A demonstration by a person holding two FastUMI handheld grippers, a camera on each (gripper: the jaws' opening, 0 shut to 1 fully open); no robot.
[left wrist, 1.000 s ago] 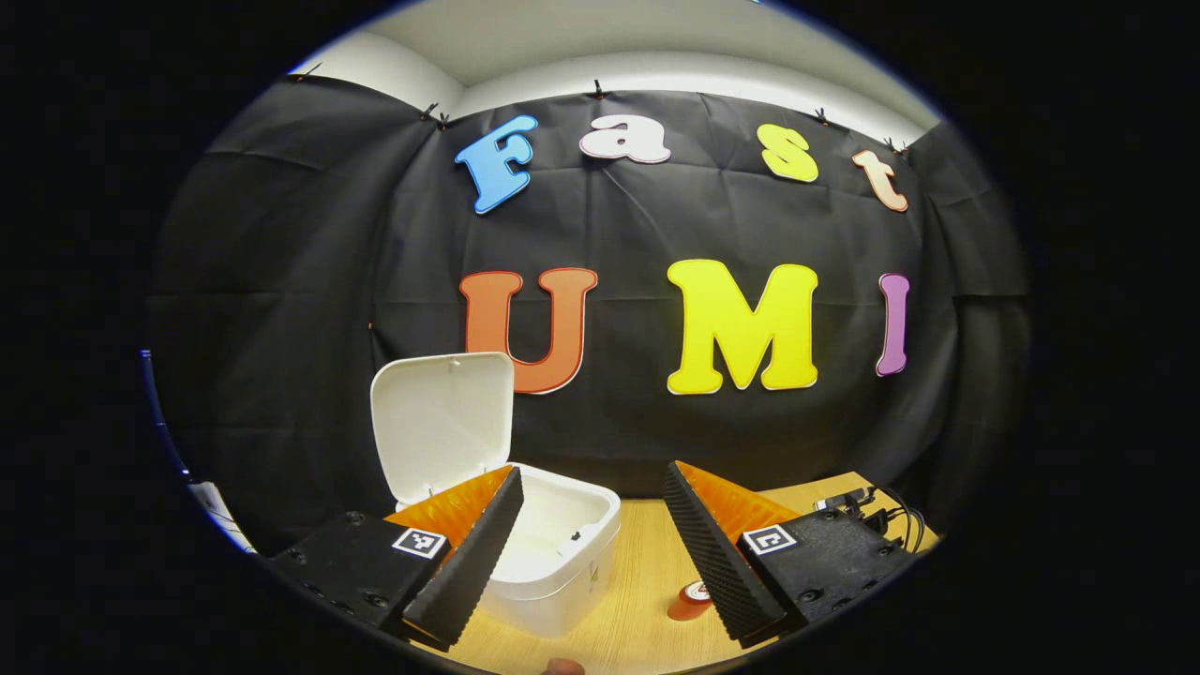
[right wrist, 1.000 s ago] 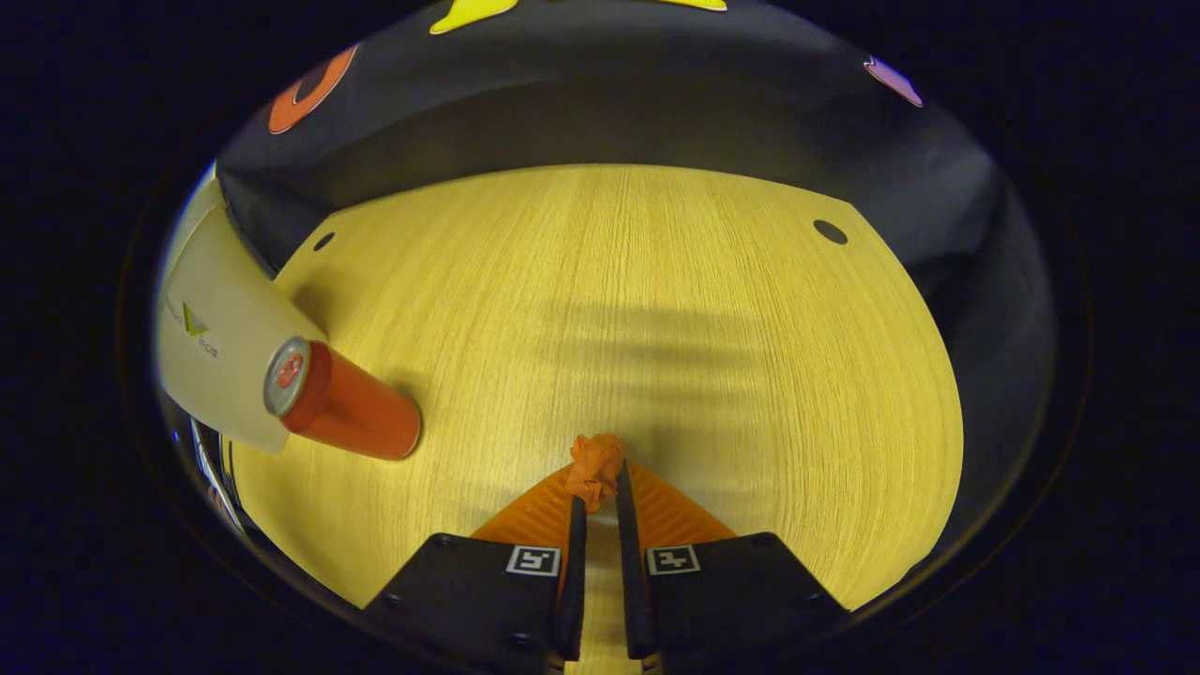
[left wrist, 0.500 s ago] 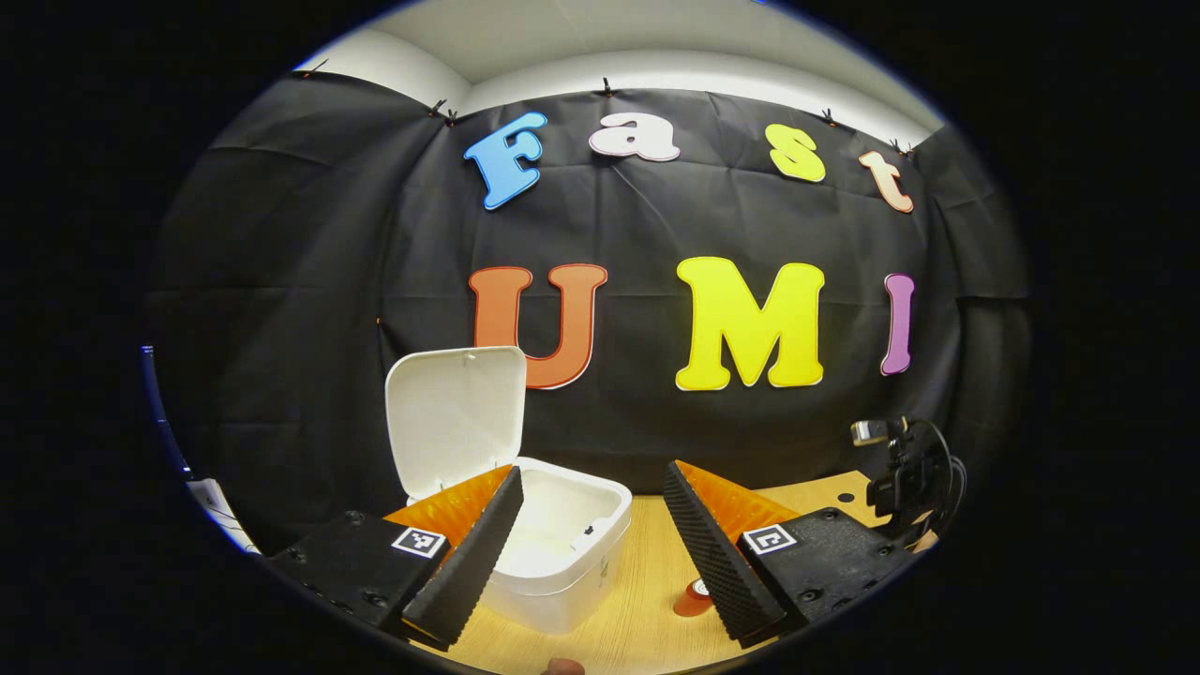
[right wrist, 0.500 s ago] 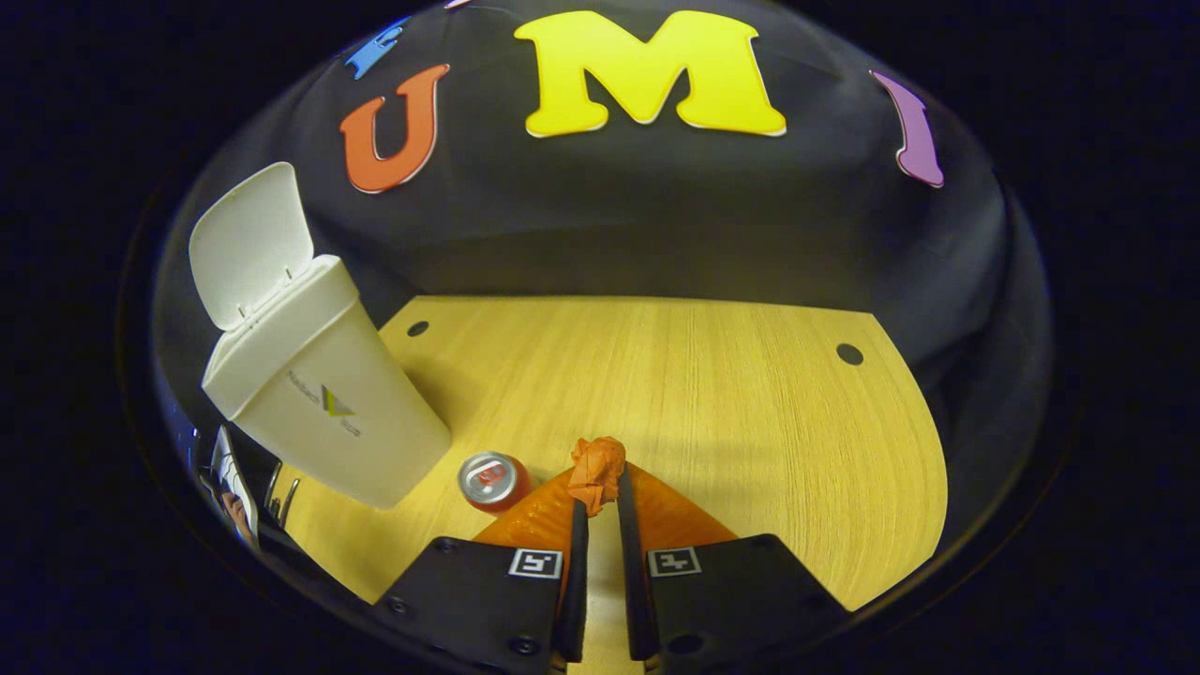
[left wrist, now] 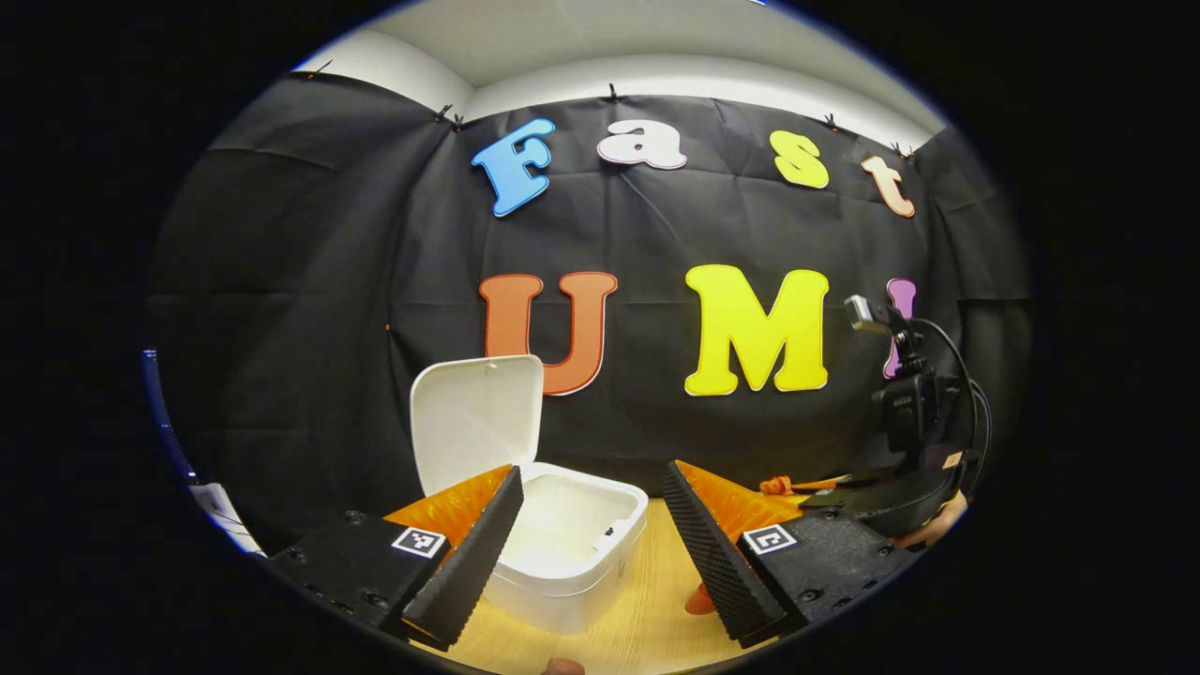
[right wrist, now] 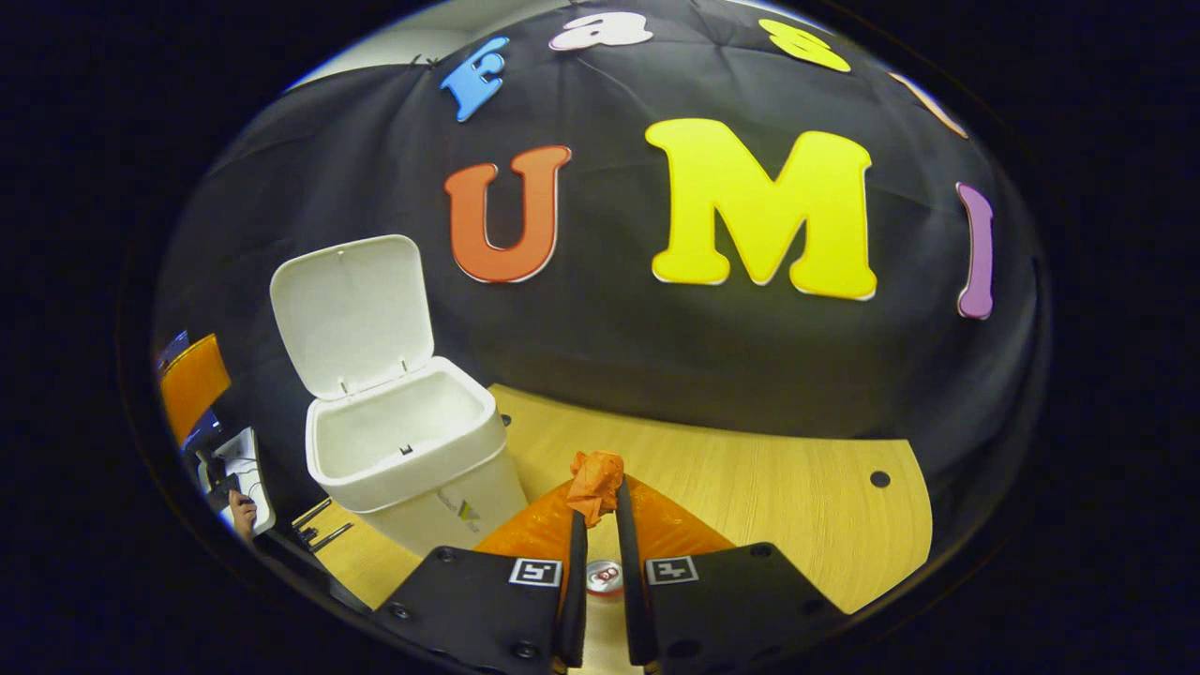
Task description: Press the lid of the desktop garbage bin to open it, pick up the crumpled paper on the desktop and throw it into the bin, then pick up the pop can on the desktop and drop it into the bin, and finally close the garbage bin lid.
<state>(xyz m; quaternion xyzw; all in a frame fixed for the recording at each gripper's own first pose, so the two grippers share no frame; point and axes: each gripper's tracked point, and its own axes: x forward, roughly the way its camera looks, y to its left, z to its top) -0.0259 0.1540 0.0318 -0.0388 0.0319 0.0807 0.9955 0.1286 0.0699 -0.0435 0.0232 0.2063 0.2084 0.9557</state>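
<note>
Left gripper view: left tool (left wrist: 591, 516) is held wide open, gripping nothing; bin (left wrist: 572, 553) is seen at 6 o'clock, lid (left wrist: 476, 420) raised.

Right gripper view: right tool (right wrist: 596, 514) is clamped on crumpled paper (right wrist: 594, 480); bin at 9 o'clock on surface (right wrist: 769, 497); pop can (right wrist: 604, 576) is seen between the fingers.

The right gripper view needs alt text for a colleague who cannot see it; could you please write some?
The right gripper is shut on a crumpled orange paper, held above the wooden desktop. To its left stands the white garbage bin with its lid raised. The pop can stands on the desktop below, seen between the fingers.
</note>
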